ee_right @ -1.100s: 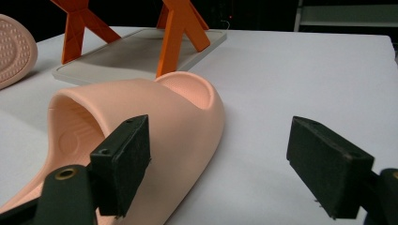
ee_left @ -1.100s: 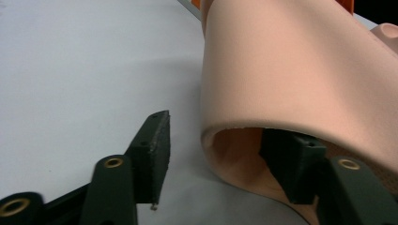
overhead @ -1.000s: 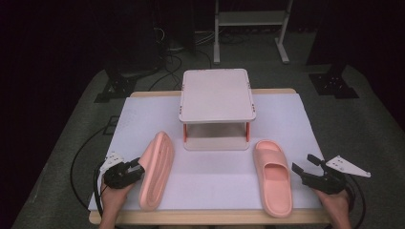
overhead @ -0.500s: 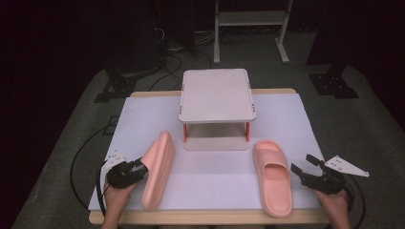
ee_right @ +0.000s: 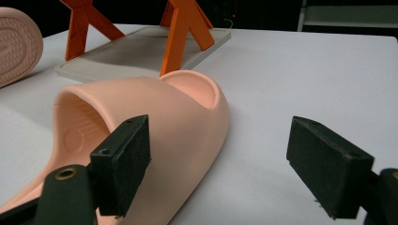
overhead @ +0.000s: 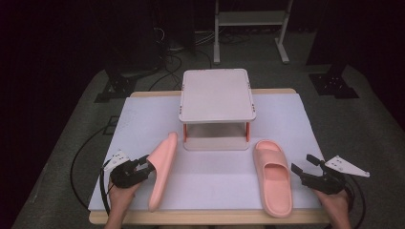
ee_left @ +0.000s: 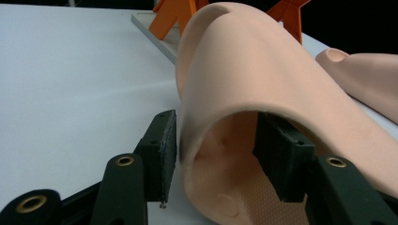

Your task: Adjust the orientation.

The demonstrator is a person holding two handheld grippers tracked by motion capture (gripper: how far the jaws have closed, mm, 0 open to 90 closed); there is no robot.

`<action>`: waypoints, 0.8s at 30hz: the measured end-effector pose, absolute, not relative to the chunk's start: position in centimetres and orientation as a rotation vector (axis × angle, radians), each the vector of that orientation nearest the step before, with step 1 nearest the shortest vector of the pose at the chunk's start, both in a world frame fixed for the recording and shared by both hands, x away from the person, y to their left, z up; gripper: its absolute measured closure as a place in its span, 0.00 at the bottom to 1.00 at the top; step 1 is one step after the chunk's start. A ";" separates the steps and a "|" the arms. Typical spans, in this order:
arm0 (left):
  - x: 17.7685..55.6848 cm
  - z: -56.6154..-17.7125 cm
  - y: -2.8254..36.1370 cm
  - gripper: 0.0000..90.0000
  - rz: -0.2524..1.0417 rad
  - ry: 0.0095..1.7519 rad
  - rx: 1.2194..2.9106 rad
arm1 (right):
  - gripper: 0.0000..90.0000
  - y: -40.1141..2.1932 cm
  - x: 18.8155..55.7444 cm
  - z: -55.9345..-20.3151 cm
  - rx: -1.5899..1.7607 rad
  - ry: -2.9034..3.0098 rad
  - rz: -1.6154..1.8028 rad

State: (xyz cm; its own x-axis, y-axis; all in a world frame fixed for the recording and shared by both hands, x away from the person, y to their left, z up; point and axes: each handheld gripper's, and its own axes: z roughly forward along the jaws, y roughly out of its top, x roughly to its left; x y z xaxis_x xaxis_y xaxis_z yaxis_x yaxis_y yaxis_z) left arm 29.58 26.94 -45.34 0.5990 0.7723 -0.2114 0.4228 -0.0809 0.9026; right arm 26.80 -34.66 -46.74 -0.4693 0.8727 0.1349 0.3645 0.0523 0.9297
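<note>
Pink foam makes both slippers, and the small two-tier rack (overhead: 217,107) at the middle of the white-covered table (overhead: 143,114) is the landmark for the rest. Left slipper (overhead: 161,168) lies in front of the rack and to its left, tipped up on its long edge, its heel near the table's front edge. Right slipper (overhead: 272,176) lies flat, sole down, in front of the rack and to its right, heel close to the same front edge. Between the two slippers the sheet is bare.

Left gripper (overhead: 143,167) straddles the left slipper's strap: one pad outside, one inside the opening, a sliver of gap visible at the outer pad; the jaws have just been opening. Right gripper (overhead: 302,164) stands wide apart just right of the right slipper, touching nothing.
</note>
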 end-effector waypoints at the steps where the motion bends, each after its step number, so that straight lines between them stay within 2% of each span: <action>1: 29.6 -45.3 27.0 0.55 0.394 0.995 1.708 | 0.24 -34.7 26.8 -46.7 1.237 1.863 1.416; 24: 30.2 -45.8 25.4 0.52 0.350 0.969 1.766 | 0.24 -34.8 26.6 -46.6 1.226 1.861 1.437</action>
